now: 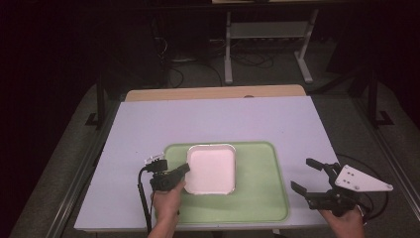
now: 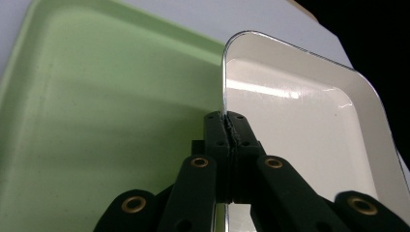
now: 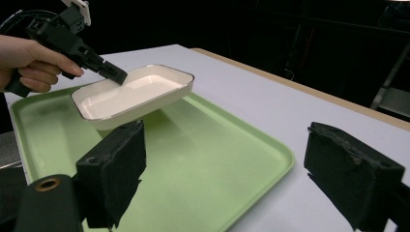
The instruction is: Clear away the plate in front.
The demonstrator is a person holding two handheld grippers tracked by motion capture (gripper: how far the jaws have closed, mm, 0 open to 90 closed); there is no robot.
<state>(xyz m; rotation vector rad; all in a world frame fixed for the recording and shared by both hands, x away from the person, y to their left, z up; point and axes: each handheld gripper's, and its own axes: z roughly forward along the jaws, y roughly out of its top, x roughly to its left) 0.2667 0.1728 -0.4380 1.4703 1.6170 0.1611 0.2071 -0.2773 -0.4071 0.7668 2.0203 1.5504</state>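
At the near middle of the table (image 1: 218, 119), in the high view: one green tray (image 1: 257, 198), and on its left half one white square dish (image 1: 212, 169), a single piece of crockery. At the dish's eight o'clock, the left gripper (image 1: 184, 169), held in one hand (image 1: 167, 201), jaws pinched onto the dish's left rim. Off past the tray's four o'clock corner, the right gripper (image 1: 307, 174), jaws spread wide, holding nothing, well apart from the dish. Two grippers, one tray, one dish in all.

In the left gripper view: both black jaws pressed together on the thin dark-edged rim of the dish (image 2: 309, 125), rim running up toward twelve o'clock between them; tray (image 2: 96, 121) spread out toward nine o'clock, pale dish interior toward three.

In the right gripper view: own two pads far apart at seven and four o'clock, nothing between them. Farther off at ten o'clock, the left gripper (image 3: 113, 73) clamped on the dish (image 3: 140, 94), which looks tilted, gripped side raised off the tray (image 3: 208, 159) with a shadow beneath.

Step in hand, judged: lifting or shifting the dish by one rim. Next move likely calls for a steady one-sided grip, or the right gripper closing on the opposite rim for support.
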